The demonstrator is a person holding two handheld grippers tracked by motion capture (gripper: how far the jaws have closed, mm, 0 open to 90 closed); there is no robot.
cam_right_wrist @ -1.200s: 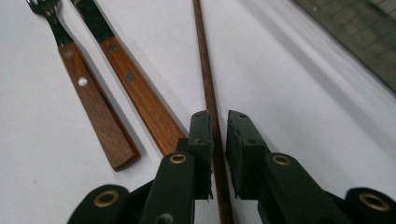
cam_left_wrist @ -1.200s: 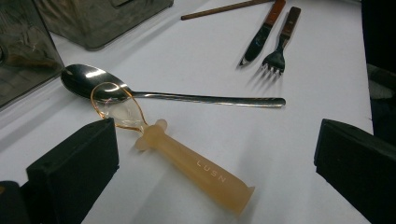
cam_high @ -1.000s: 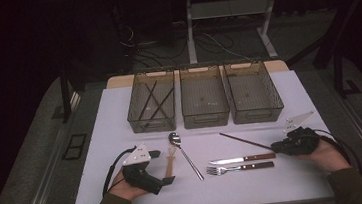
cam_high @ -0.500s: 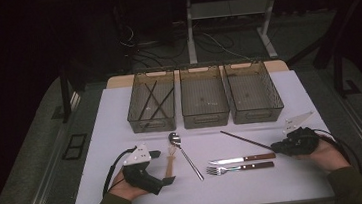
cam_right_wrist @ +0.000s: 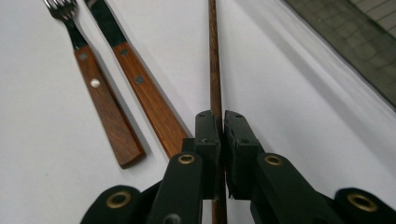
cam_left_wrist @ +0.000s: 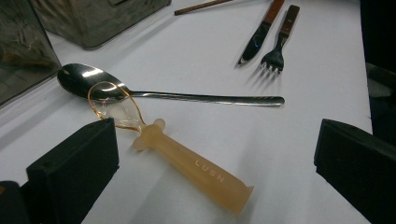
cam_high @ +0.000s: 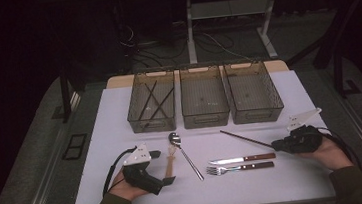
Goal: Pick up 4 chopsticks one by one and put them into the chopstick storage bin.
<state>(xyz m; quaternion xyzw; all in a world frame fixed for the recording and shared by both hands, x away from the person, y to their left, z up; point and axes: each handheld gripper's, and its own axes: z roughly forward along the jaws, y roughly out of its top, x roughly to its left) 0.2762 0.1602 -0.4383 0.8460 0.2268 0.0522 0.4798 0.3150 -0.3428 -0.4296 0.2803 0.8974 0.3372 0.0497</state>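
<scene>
Right gripper [cam_right_wrist: 219,122]: was clamped on the stick [cam_right_wrist: 214,56].
Stick: was pointed straight ahead, away from the jaws.

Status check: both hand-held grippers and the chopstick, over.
Right hand-held gripper shut on chopstick. Left hand-held gripper open around amber spoon. Nothing in the way.
</scene>
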